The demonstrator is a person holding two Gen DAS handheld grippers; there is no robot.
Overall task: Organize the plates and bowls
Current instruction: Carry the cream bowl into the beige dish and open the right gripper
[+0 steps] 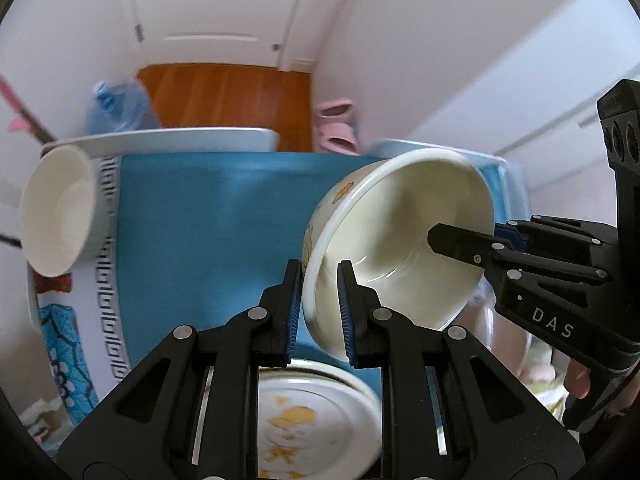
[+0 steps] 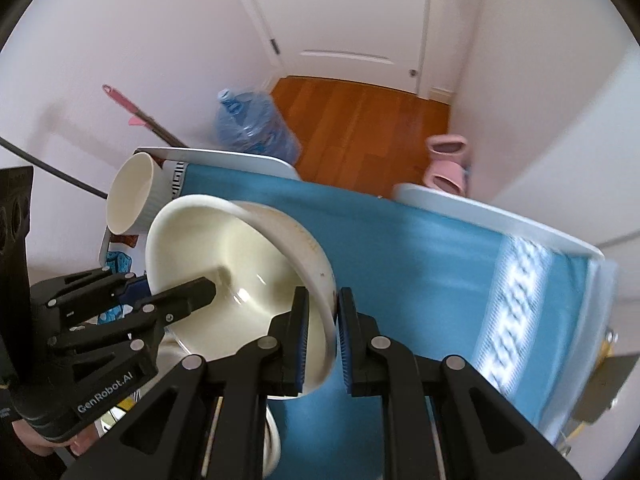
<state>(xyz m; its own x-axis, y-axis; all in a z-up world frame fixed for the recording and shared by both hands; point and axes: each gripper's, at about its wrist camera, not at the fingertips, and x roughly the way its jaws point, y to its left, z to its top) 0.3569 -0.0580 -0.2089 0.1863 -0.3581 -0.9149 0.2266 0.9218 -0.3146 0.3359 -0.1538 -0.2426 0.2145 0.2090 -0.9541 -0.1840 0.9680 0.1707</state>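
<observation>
Both grippers are clamped on the same cream bowl, one on each side of the rim, so it's a two-handed carry right now.

Left wrist view first: my left gripper (image 1: 319, 312) has its blue pads nearly together with the cream bowl (image 1: 400, 240) wall pinched between them. The bowl is tipped on its side, mouth facing the camera, up off the blue tablecloth (image 1: 208, 224). My right gripper (image 1: 460, 240) comes in from the right, one finger inside the bowl and the other behind the rim. Directly under my fingers a small plate with a yellow print (image 1: 312, 420) lies flat on the cloth. Off at the far left corner sits a white ribbed bowl (image 1: 56, 208), nothing stacked in it.

Right wrist view: my right gripper (image 2: 323, 340) is squeezed down on the near rim of the same bowl (image 2: 224, 264), barely any gap beyond the wall itself. The left gripper (image 2: 176, 294) reaches in from the left, top finger inside the bowl. The ribbed bowl (image 2: 132, 196) is just behind it, near the table edge. The rest of the cloth (image 2: 420, 264) on the right looks bare.

Progress-wise I'd call it early to middle: one bowl in the air, the plate and ribbed bowl each on their own, no stack that I can see. This bowl needs a landing spot, then the rest need grouping.
</observation>
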